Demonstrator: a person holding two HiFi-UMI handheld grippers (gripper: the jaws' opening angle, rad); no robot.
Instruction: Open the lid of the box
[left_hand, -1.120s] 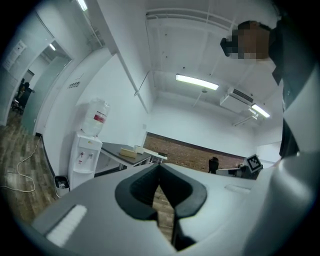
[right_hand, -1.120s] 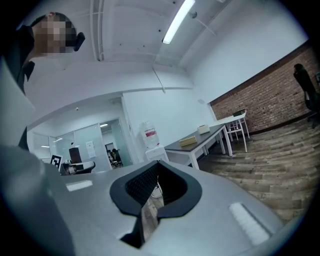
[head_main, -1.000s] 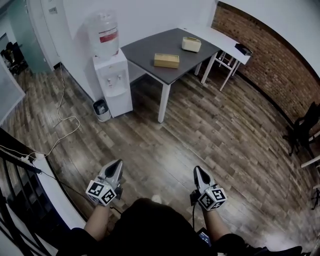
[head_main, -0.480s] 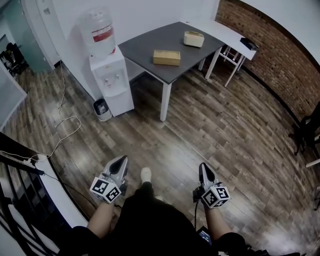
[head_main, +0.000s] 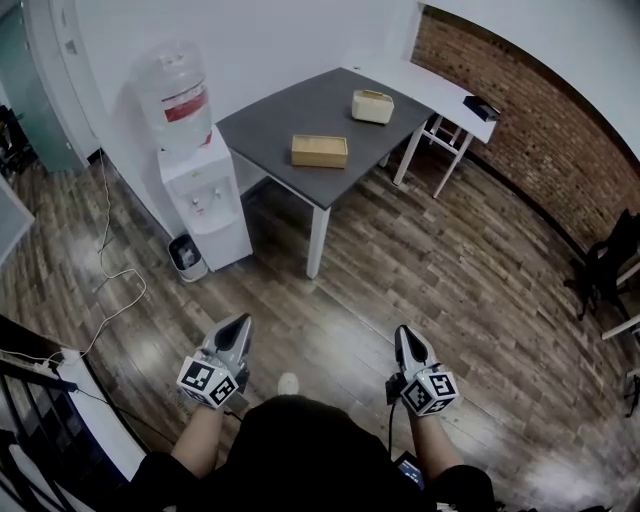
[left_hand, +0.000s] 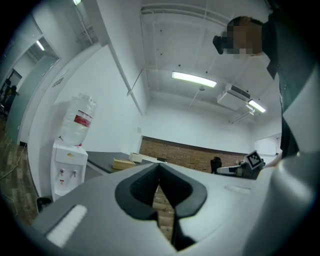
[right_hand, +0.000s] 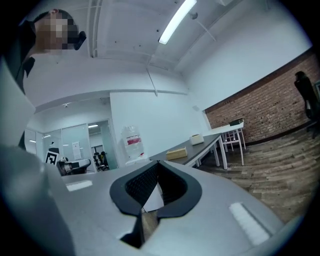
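Here, the wooden floor (head_main: 430, 250) spreads wide ahead of both pairs of fingers. The grey table (head_main: 270, 115) stands well beyond the fingertips, ahead of them and roughly between the lines along which the two grippers point. The water dispenser (head_main: 200, 190) stands just beside the table, ahead of the left gripper (head_main: 237, 324) and far from its tips. The left gripper's fingers are pressed together with nothing between them. The right gripper (head_main: 404, 333) likewise has its fingers pressed together and empty. Both are held over the floor, close to the person's body, pointing toward the table. The tan box (head_main: 319, 151), its lid closed, lies on the table near the front corner, well apart from either pair of fingers, ahead and between them. A smaller cream box (head_main: 372, 106) sits on the same table, farther from the fingers than the tan one.
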